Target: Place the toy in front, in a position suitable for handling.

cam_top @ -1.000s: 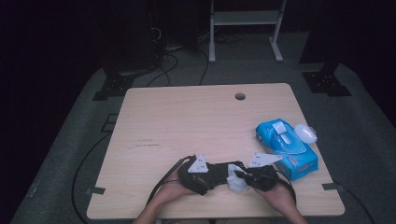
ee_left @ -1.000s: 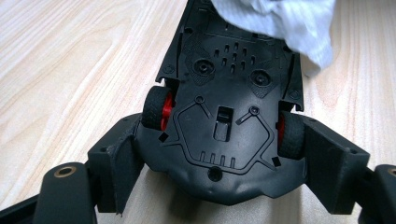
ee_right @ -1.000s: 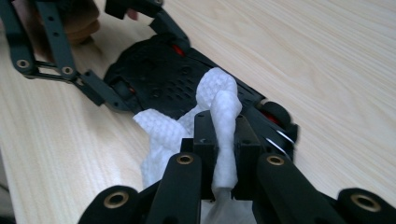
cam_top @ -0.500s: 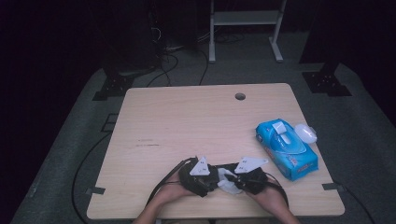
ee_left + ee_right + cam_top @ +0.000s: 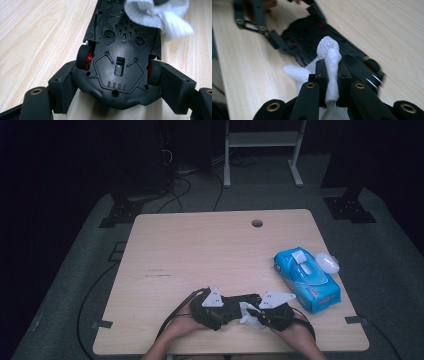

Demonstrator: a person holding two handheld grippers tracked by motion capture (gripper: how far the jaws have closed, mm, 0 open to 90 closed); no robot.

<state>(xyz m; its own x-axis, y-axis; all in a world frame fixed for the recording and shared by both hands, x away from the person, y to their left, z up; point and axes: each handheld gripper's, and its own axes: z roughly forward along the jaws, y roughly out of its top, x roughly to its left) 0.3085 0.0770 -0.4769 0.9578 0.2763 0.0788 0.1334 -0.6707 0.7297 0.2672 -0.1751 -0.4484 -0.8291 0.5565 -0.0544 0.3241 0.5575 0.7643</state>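
Note:
A black toy car [image 5: 117,62] with red wheel hubs lies upside down near the table's front edge. My left gripper [image 5: 117,85] is shut on its rear, one pad against each rear wheel. In the high view the left gripper [image 5: 220,307] and the right gripper [image 5: 260,312] face each other over the car [image 5: 235,304]. My right gripper [image 5: 332,72] is shut on a crumpled white wipe [image 5: 329,57], which rests on the car's underside [image 5: 317,32]. The wipe [image 5: 160,12] also covers the car's front end in the left gripper view.
A blue pack of wipes [image 5: 306,277] lies at the right of the wooden table [image 5: 200,250], with a white rounded object [image 5: 327,262] beside it. A cable hole [image 5: 257,223] sits near the far edge. A metal stand and cables are on the floor behind.
My right gripper has shifted a little to the left with the wipe, closer to the left gripper. The left gripper and the car have stayed put.

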